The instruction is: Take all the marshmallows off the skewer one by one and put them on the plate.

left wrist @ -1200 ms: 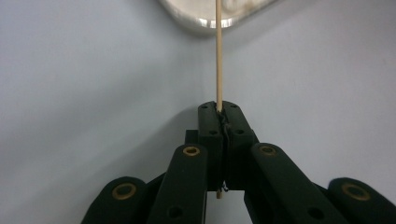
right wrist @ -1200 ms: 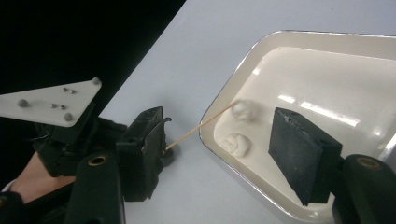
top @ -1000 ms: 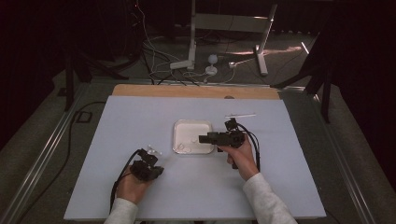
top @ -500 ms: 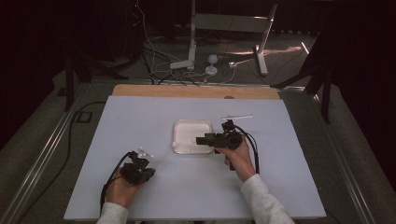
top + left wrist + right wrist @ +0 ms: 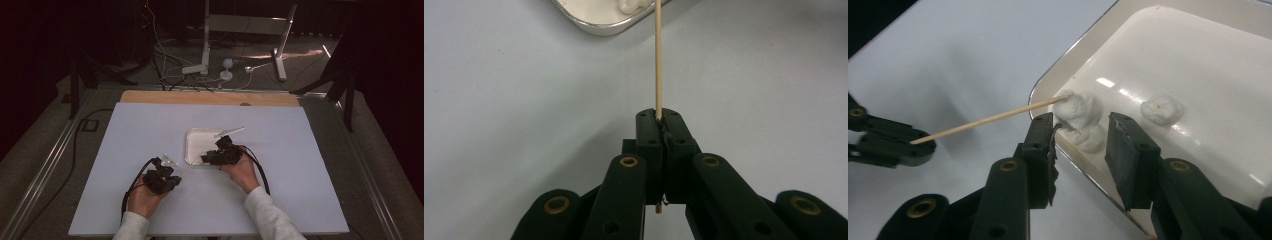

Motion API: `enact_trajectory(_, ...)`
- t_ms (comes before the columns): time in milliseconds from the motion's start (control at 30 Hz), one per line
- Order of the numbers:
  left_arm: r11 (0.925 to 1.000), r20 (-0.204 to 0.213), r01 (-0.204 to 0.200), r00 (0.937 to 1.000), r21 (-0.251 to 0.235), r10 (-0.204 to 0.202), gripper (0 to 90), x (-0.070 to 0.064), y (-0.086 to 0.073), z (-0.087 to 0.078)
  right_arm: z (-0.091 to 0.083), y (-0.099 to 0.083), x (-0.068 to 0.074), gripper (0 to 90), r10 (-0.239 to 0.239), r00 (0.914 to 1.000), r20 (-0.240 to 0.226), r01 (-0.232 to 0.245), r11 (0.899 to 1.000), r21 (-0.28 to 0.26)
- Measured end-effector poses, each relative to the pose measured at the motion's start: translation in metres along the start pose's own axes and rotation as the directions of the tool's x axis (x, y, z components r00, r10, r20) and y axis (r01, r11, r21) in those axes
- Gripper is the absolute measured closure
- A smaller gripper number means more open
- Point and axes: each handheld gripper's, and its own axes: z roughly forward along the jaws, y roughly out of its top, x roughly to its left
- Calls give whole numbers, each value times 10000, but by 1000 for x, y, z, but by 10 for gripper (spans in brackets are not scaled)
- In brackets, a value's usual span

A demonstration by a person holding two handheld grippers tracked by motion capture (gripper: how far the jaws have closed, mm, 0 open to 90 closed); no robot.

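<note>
Dim room, dark walls; grey floor (image 5: 45,145), tangled cables (image 5: 172,75) and white stand (image 5: 245,25) at upper centre, beyond pale table (image 5: 320,170).

I see table (image 5: 150,125) with pale blue-grey sheet over top; bare wooden strip (image 5: 210,98) along far edge. White tray (image 5: 196,140) lies directly on sheet near centre, shallow, rounded corners, glossy inside. My view from right gripper camera shows tray rim (image 5: 1048,82) flat on sheet. Table stands on grey carpeted floor (image 5: 45,145).
</note>
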Motion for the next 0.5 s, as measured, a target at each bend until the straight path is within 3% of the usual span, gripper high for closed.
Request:
enact_trajectory(100, 10000, 51, 19, 10000, 62, -19, 891, 0, -1, 0, 2, 2, 1, 676, 161, 9992, -367, -168, 9997, -176)
enact_trajectory(167, 9999, 117, 0, 9999, 103, -1, 891, 0, -3, 0, 3, 4, 0, 718, 371, 9989, -270, -376, 9991, -178)
enact_trajectory(233, 9999, 140, -9, 9999, 127, 7, 891, 0, -5, -1, 3, 5, -5, 742, 793, 9968, -119, -796, 9964, -302)
enact_trajectory(300, 10000, 63, 42, 10000, 78, -42, 891, 1, -7, -2, 2, 5, -11, 738, 1238, 9920, -258, -1248, 9913, -408)
enact_trajectory(333, 9999, 33, 111, 9999, 29, -111, 891, 3, -7, -3, 1, 5, -12, 720, 1215, 9923, -255, -1223, 9919, -336)
enact_trajectory(400, 9994, -73, 285, 9996, -194, -287, 891, 6, -5, -4, 0, 6, -12, 581, 1065, 9940, -231, -1068, 9942, -103)
enact_trajectory(500, 9965, -155, 533, 9984, -642, -544, 890, 9, 1, -6, -2, 6, -12, 451, 835, 9955, -451, -832, 9965, 82)
